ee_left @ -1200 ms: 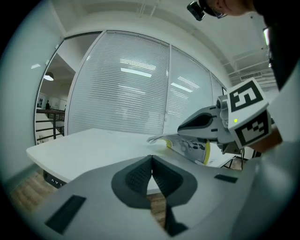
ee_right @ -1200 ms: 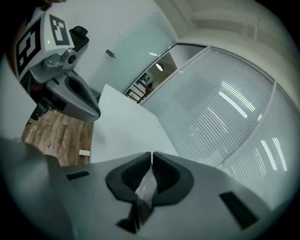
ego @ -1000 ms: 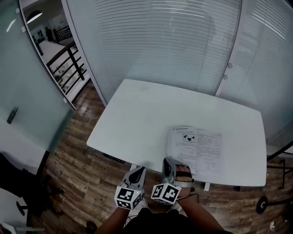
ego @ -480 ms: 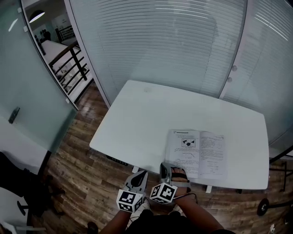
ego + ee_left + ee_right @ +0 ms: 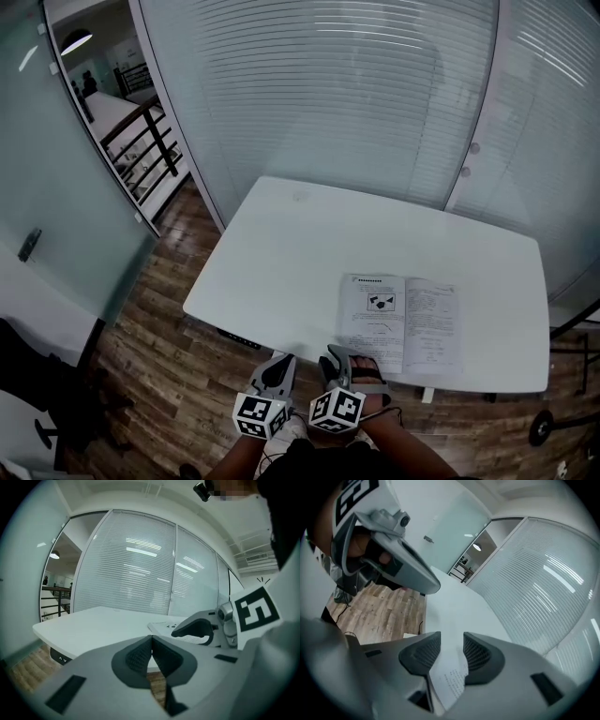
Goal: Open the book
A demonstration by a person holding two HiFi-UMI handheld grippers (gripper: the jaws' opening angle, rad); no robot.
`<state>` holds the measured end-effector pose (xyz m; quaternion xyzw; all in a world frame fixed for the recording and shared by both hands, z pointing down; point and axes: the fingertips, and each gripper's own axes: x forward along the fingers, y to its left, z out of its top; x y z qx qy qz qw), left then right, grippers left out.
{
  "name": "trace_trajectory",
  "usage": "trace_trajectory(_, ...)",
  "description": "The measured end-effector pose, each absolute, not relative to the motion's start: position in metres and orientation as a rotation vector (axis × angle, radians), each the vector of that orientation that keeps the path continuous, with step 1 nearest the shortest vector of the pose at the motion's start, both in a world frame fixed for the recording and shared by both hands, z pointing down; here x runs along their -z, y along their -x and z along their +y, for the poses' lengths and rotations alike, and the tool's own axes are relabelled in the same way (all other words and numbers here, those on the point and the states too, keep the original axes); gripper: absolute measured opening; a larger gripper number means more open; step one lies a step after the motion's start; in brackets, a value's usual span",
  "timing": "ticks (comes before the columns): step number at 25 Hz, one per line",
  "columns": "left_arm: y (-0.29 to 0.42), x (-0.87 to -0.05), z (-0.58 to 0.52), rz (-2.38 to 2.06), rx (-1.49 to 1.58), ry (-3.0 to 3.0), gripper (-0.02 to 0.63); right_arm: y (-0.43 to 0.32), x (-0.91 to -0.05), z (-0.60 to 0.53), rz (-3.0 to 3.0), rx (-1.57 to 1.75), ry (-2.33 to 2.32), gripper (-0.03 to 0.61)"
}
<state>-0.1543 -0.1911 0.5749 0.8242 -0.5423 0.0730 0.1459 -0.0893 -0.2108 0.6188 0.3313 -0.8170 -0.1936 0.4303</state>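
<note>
Book [image 5: 398, 322] lies open on the surface [image 5: 281, 244]; right gripper [image 5: 452, 651] jaws opening, seemingly around a page [image 5: 451, 682]; left gripper [image 5: 151, 656] jaws together.

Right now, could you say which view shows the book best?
Head view: the book lies open, both pages visible. Left gripper view catches only its edge; right gripper view, a page corner between its opening tongs.

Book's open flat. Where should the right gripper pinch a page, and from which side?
I'd pinch the left page of the book at its near edge, from the table front. It lies flat, so only page edges offer purchase; the right gripper, jaws opening, has that edge between them.
</note>
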Motion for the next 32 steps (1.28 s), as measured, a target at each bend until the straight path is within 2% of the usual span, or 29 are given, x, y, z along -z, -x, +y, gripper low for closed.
trace_trajectory(3,0.151,-0.57,-0.193,-1.554,-0.222,-2.39,0.014,0.078,-0.592,-0.213,-2.092,0.431,-0.898,0.144)
trace_trajectory(14,0.113,-0.548,-0.2,-1.461,-0.218,-2.499,0.014,0.009,-0.478,-0.219,-2.483,0.091,-1.274,0.011)
trace_trajectory(18,0.099,-0.538,-0.21,-1.441,-0.183,-2.55,0.014,-0.031,-0.465,-0.224,-2.466,0.072,-1.439,0.006)
trace_trajectory(25,0.068,-0.535,-0.219,-1.362,-0.201,-2.577,0.014,-0.118,-0.453,-0.221,-2.553,-0.209,-1.816,0.005)
trace_trajectory(32,0.039,-0.531,-0.23,-1.32,-0.182,-2.637,0.014,-0.16,-0.469,-0.21,-2.436,-0.199,-1.9,0.003)
